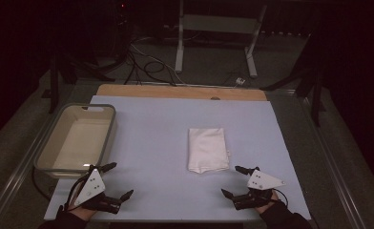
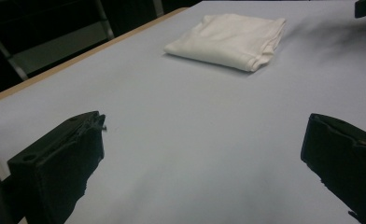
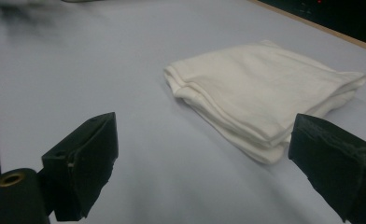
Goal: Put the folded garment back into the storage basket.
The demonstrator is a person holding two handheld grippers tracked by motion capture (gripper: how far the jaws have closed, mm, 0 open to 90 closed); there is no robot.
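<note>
Both grippers low in the high view, at the bottom edge of the surface (image 1: 175,114). Left gripper (image 1: 119,180) at lower left, fingers spread wide, holding nothing, grey plate on top, hand (image 1: 80,210) behind it. Right gripper (image 1: 233,180) at lower right, fingers likewise wide and empty, gripped by the other hand (image 1: 271,198).

Folded white cloth (image 1: 207,149) flat near the middle of the frame, slightly right of centre, just above the right gripper and well apart from the left one. Clear bin (image 1: 104,138) at left, on the surface's left edge, just above the left gripper; pale inside.

Left gripper view: two black fingers (image 2: 59,163) at the bottom corners, far apart, bare pale-blue surface (image 2: 195,140) between them; cloth (image 2: 228,39) at top centre, well apart from the fingers.

Right gripper view: black fingers (image 3: 85,161) wide at the bottom corners; cloth (image 3: 265,88) at centre right, stacked folds facing the camera, near the right-hand finger; touching or not, cannot tell.

Wooden strip (image 1: 175,91) along the far edge of the surface; beyond it, dim floor with cables (image 1: 147,62) and a white frame (image 1: 218,33) at top centre.
</note>
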